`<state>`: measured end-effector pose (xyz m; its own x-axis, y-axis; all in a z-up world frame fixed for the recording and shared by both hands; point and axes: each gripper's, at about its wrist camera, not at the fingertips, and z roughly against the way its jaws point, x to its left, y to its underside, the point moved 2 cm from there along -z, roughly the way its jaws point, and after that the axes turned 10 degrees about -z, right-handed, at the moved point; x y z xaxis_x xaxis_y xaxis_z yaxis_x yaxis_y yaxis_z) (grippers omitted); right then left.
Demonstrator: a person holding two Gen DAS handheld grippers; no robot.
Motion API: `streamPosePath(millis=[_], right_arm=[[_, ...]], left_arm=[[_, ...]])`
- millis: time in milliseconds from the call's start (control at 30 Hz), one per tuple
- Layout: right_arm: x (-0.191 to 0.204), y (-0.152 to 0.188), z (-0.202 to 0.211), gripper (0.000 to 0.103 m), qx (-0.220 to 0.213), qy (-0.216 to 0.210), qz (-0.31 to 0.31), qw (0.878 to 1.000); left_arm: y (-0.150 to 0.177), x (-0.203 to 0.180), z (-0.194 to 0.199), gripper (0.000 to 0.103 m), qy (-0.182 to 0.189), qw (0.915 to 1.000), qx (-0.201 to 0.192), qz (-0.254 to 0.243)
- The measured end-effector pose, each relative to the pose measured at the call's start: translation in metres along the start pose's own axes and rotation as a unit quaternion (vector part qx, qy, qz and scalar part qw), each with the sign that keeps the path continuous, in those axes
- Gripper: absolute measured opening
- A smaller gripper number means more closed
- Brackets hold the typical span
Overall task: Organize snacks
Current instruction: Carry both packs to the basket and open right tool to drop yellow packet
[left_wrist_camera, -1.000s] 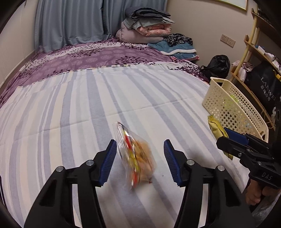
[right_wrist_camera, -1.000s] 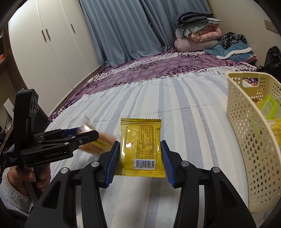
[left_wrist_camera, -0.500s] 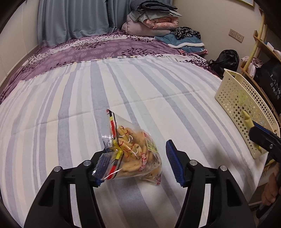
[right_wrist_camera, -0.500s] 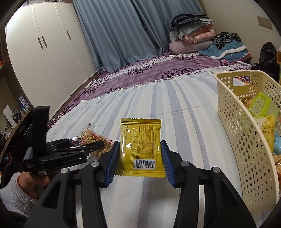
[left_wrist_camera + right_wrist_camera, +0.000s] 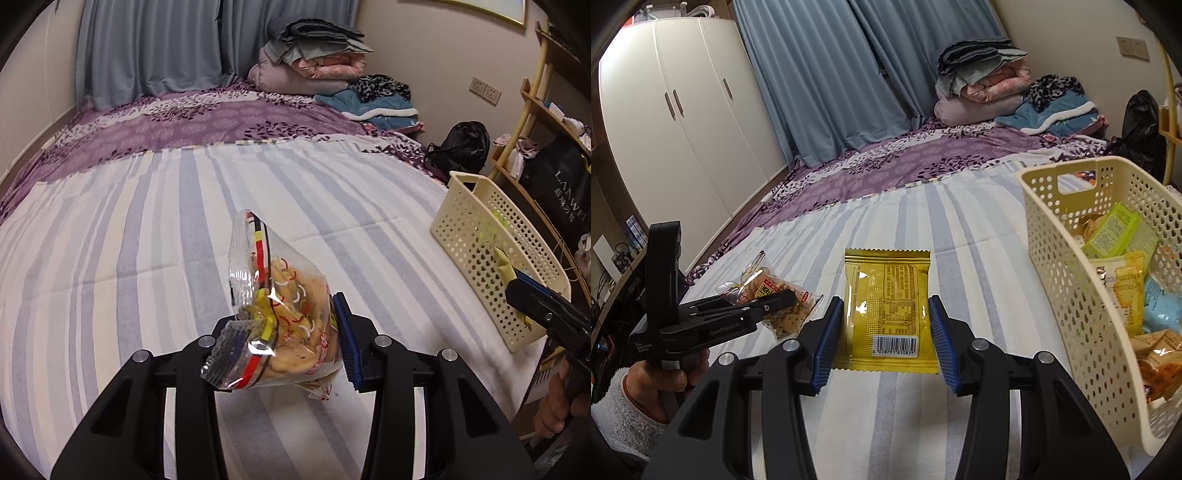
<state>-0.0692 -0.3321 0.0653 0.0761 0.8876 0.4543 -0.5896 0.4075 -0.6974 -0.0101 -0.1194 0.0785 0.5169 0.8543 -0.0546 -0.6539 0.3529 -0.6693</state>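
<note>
Bedroom interior. A wide bed (image 5: 155, 229) fills the foreground, covered with a sheet striped in white, grey-blue and cream; beyond it lies a purple floral cover (image 5: 207, 122). Blue-grey curtains (image 5: 147, 48) hang closed along the far wall. Folded quilts (image 5: 310, 62) are stacked at the far corner of the bed, with a blue blanket (image 5: 373, 107) beside them. A white wardrobe (image 5: 683, 110) with three doors stands along one side wall. The opposite cream wall (image 5: 424, 55) carries a double socket (image 5: 484, 90); a black bag (image 5: 461, 144) sits at its foot, next to a bamboo shelf (image 5: 532, 96). Lighting is even and dim.
</note>
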Motion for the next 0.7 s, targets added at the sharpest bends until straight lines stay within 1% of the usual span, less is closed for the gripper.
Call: streamPosePath(millis=[167,300,500,700], right_arm=[[-0.008,-0.015,0.019,0.047,-0.031,0.006,-0.005,0.999],[-0.021,-0.026,0.038,0.047,-0.059,0.022,-0.014,0.998],[-0.056,-0.035,0.063,0.047,-0.092,0.065,-0.041,0.993],[-0.103,-0.039,0.081,0.047,-0.115,0.127,-0.078,0.982]], left_arm=[[-0.018,-0.018,0.011,0.043,0.013,0.9995,-0.017,-0.025],[-0.034,-0.034,0.017,0.043,0.024,0.9984,-0.029,-0.042],[-0.054,-0.059,0.018,0.043,0.048,0.9963,-0.037,-0.062],[-0.071,-0.087,0.015,0.043,0.063,0.9931,-0.043,-0.089]])
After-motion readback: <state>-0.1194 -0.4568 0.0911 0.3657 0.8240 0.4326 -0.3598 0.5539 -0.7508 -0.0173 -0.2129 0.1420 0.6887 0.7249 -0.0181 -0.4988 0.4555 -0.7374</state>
